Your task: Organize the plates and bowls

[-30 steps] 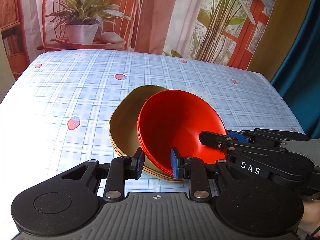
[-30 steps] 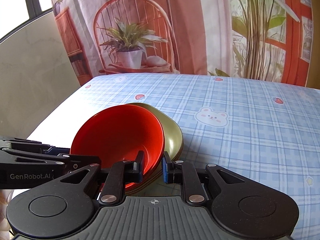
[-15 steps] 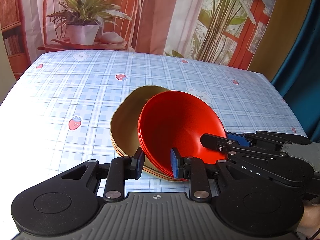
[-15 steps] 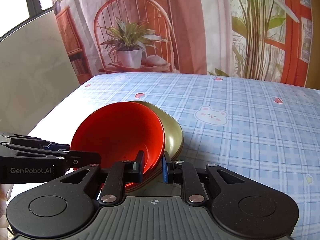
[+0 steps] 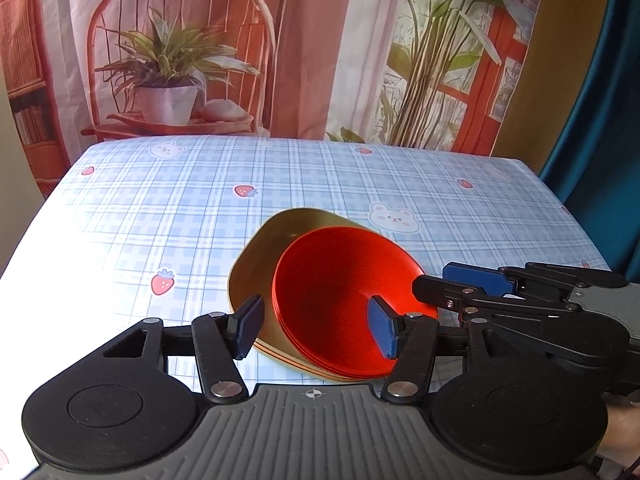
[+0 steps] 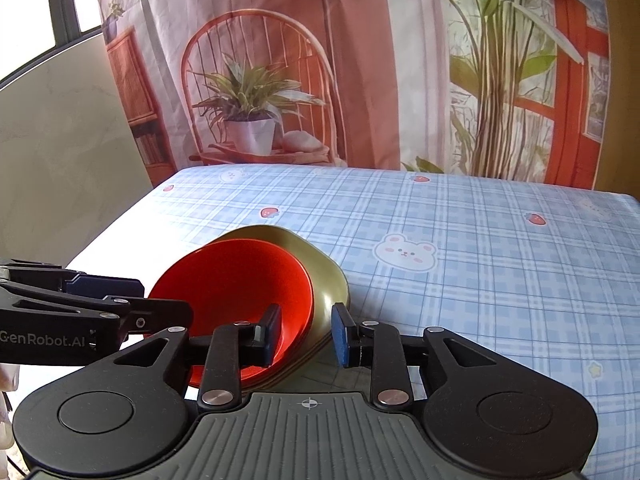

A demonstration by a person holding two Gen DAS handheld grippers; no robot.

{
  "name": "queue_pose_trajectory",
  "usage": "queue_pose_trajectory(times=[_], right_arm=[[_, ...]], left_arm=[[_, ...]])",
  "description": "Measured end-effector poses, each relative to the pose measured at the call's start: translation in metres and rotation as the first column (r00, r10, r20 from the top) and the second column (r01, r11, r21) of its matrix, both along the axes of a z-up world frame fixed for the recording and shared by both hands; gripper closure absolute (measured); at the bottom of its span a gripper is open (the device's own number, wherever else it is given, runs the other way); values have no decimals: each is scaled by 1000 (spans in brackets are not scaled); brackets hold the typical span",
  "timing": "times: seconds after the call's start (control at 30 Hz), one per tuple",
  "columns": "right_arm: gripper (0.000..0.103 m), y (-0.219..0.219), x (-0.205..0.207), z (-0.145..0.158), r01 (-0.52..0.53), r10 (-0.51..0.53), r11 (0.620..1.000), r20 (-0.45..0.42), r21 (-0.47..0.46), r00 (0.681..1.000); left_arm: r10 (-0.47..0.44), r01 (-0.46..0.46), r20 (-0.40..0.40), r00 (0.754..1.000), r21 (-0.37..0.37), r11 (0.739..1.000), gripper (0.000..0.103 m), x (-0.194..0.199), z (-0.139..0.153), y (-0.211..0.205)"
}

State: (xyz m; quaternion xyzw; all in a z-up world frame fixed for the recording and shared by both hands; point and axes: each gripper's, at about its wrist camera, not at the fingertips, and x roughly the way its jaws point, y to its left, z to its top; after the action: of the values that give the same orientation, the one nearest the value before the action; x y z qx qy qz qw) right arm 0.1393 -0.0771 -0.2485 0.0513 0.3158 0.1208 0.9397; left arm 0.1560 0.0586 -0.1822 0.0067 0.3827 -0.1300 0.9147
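1. Grippers first, since they're nearest the cameras: the left gripper point(image 5: 316, 326) has its jaws spread wide, straddling the near rim of the dish stack without clamping anything. The right gripper point(image 6: 306, 334) is released too, its jaws apart either side of the stack's near edge – one pad inside the red bowl, the other just outside the olive rim.

2. Stack itself: red bowls point(image 5: 344, 296) nested and tilted inside olive-gold plates point(image 5: 256, 264), all sitting near the front edge of the table point(image 5: 200, 208). In the right wrist view the red bowls point(image 6: 236, 280) lean toward the left side of the olive-gold plates point(image 6: 328, 280).

3. My guess at the step – both tools are lined up on the pile, nothing gripped yet. Next move probably means closing on a rim, then lifting or nudging the reds level.

4. Room-wise: the stack sits close to the near table edge, so pulling toward the person looks risky. Loads of open plaid tablecloth point(image 6: 460, 240) beyond and to the right, clear back to the printed backdrop point(image 5: 320, 40).
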Motion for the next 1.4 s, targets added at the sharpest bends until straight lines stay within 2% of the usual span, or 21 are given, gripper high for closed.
queue_pose_trajectory(times=[0.13, 0.27, 0.43, 0.5, 0.53, 0.6, 0.67, 0.77, 0.83, 0.93, 1.03, 1.13, 1.3, 1.4], right_arm=[[65, -7, -4, 8, 22, -22, 1000, 21, 4, 1000], [61, -13, -9, 15, 41, -41, 999, 39, -4, 998], [58, -21, -14, 25, 65, -65, 998, 58, -3, 996], [47, -24, -16, 31, 74, -74, 997, 71, -4, 995], [44, -26, -17, 35, 80, -79, 997, 82, -3, 994], [43, -29, -18, 42, 86, -85, 996, 94, 0, 992], [34, -33, -19, 50, 94, -94, 996, 107, 4, 990], [31, -35, -21, 61, 109, -108, 994, 127, -2, 986], [28, -37, -23, 69, 123, -121, 992, 137, -1, 983], [13, -36, -27, 79, 123, -121, 992, 161, -2, 980], [1, -32, -33, 89, 118, -112, 993, 187, -20, 976], [0, -30, -39, 100, 117, -108, 993, 205, -32, 973], [0, -28, -50, 116, 123, -110, 991, 220, -44, 969], [0, -28, -59, 125, 125, -110, 991, 231, -48, 967]], left_arm=[[11, -11, 32, 999, 9, 1000, 40, -4, 10, 1], [32, -33, 76, 997, 14, 999, 30, -11, 21, 1], [57, -60, 125, 991, 23, 998, 26, -18, 36, 0], [66, -70, 139, 988, 22, 997, 22, -20, 41, -1], [70, -74, 147, 987, 22, 997, 17, -22, 44, -1], [73, -77, 168, 983, 19, 997, 11, -25, 50, -1], [77, -83, 183, 980, 25, 996, 9, -28, 55, -1], [89, -100, 210, 974, 39, 994, 4, -31, 61, -2], [109, -120, 217, 970, 39, 992, 3, -32, 66, -1], [123, -131, 216, 969, 27, 991, 3, -33, 71, -1], [131, -146, 233, 963, 48, 988, 3, -37, 77, -4], [135, -158, 244, 960, 76, 985, 0, -40, 85, -8], [131, -155, 273, 953, 67, 986, 0, -54, 102, -7], [149, -184, 296, 943, 91, 979, 0, -63, 111, -10]])
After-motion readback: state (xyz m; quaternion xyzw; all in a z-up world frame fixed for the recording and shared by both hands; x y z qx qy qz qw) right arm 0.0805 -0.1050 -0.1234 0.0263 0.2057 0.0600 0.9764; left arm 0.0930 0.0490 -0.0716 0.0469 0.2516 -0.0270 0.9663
